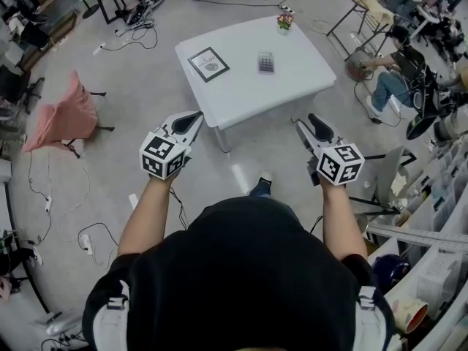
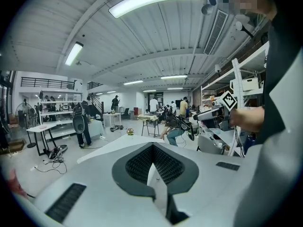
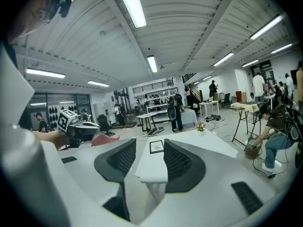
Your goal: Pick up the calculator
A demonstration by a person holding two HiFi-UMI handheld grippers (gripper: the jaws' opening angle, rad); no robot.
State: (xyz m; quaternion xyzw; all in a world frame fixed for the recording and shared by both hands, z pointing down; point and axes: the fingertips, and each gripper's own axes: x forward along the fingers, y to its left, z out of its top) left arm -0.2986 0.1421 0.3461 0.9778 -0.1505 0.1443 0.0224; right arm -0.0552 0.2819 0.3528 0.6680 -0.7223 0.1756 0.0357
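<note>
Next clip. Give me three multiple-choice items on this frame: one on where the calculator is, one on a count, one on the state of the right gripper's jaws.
1. Where is the calculator?
A. On the floor
B. On the white table, right of the framed picture in the head view
C. On a shelf

2. How many things lie on the table?
A. One
B. Five
C. Three

3. The right gripper has its jaws:
A. apart, gripping nothing
B. shut on the calculator
C. shut on the framed picture

Answers
1 B: the head view shows it flat on the tabletop beside the picture.
2 C: the picture, the calculator and a small flower pot at the far edge.
3 A: the right gripper view shows the pads apart, with only the distant table seen between them.
</note>
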